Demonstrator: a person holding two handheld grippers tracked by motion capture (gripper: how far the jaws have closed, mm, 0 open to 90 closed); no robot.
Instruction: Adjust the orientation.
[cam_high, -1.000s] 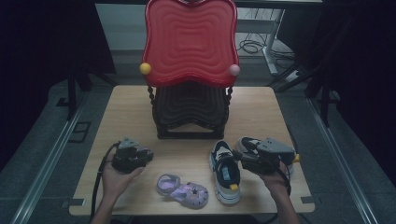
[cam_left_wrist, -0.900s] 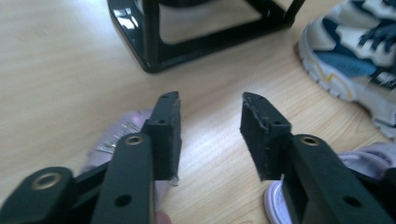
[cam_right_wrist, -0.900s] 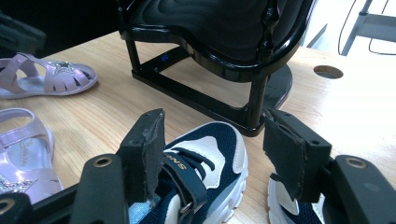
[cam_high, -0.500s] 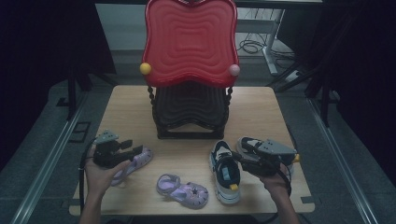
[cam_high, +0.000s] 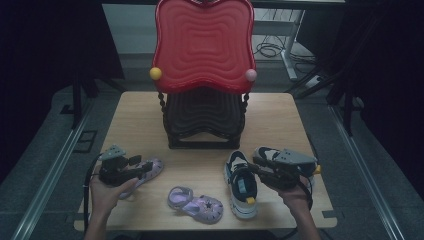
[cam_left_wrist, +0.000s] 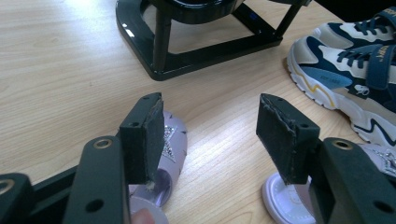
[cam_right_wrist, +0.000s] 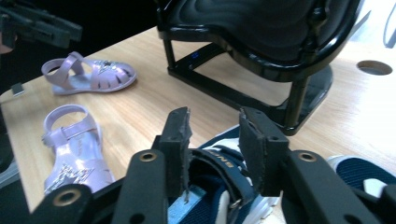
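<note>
Two lilac sandals and two navy-and-white sneakers lie on the wooden table (cam_high: 140, 120). My left gripper (cam_high: 142, 169) is at the front left, jaws open and just having widened, directly over one sandal (cam_high: 156, 167), which lies on the wood below its left jaw (cam_left_wrist: 170, 140). The other sandal (cam_high: 195, 201) rests near the front edge. My right gripper (cam_high: 256, 171) hovers over the front sneaker (cam_high: 241, 187). Its jaws have just been narrowing, with the sneaker's strapped upper (cam_right_wrist: 219, 179) between and below them, and I see no pad pressing on it. The second sneaker (cam_high: 267, 154) lies partly under that hand.
A black chair base (cam_high: 202, 117) with a tall red seat back (cam_high: 202, 45) stands mid-table, just beyond the shoes. A round hole (cam_right_wrist: 373, 67) sits in the tabletop past the base. The table's front edge runs close to both hands.
The left gripper swung left, its jaws opened and a lilac sandal now lies free on the table beside it. The right gripper stayed over the sneaker and its jaws narrowed.
</note>
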